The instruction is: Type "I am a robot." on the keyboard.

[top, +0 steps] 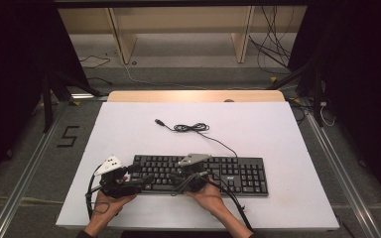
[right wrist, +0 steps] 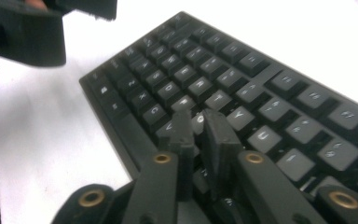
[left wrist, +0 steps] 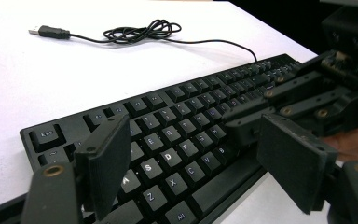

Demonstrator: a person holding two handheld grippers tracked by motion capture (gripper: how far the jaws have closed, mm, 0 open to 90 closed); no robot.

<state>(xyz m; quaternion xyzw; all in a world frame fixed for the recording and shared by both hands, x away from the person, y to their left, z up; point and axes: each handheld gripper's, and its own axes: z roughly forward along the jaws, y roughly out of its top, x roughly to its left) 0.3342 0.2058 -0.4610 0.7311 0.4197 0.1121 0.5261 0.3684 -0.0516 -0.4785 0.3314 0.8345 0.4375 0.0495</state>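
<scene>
Holding a pair of tongs in each hand, I worked over a black keyboard (top: pixel 203 173) that lay flat near the front edge of the white table (top: pixel 129 129), its long side running left to right. My right tongs (right wrist: pixel 198 126) were closed, the two black jaws pressed nearly together with nothing between them, and their tips rested on the keys in the middle of the letter block, close to the G and H keys. My left tongs (left wrist: pixel 191 154) were open, jaws spread wide and empty, hanging just above the left end of the letter keys around A, S and D. From above, my left hand (top: pixel 111 203) and right hand (top: pixel 208 193) sat at the near edge of the keyboard. Its thin black cable (top: pixel 193 128) ran back from the rear of the keyboard to a loose coil, ending in a USB plug (left wrist: pixel 49 31) lying unconnected on the table, well apart from me.

I judged the step in hand to be pressing a key with the closed right tips. The next move called for a short, straight push on one key alone, without catching its neighbours.
</scene>
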